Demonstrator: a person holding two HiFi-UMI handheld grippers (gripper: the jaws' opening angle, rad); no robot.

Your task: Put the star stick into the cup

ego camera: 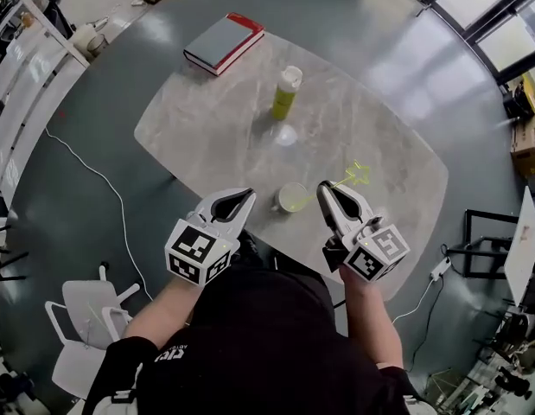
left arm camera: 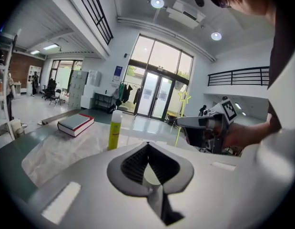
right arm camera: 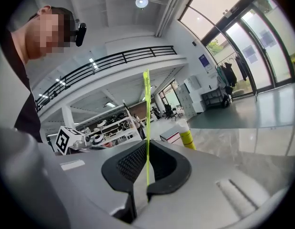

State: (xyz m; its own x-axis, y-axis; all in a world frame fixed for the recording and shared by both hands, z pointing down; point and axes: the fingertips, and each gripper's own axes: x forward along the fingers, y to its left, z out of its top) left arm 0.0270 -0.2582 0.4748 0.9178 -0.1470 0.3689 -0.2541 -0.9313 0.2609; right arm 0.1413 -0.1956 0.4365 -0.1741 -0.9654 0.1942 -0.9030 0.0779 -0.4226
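Observation:
The star stick [ego camera: 357,175] is a thin yellow-green rod with a star at its tip, and my right gripper [ego camera: 325,189] is shut on its lower part. In the right gripper view the star stick [right arm camera: 147,128] rises upright from between the pads of the right gripper [right arm camera: 147,145]. The cup [ego camera: 293,198], white with a greenish inside, stands on the table just left of the right gripper's tips. My left gripper [ego camera: 247,196] is shut on nothing, left of the cup. The left gripper view shows its tips [left arm camera: 147,145] together, with the star stick [left arm camera: 183,99] at right.
On the marble table [ego camera: 206,137] a yellow-green bottle [ego camera: 285,92] stands beyond the cup, with a clear glass [ego camera: 284,135] in front of it. A red-edged book [ego camera: 224,41] lies at the far left corner. A white chair [ego camera: 90,318] stands on the floor at lower left.

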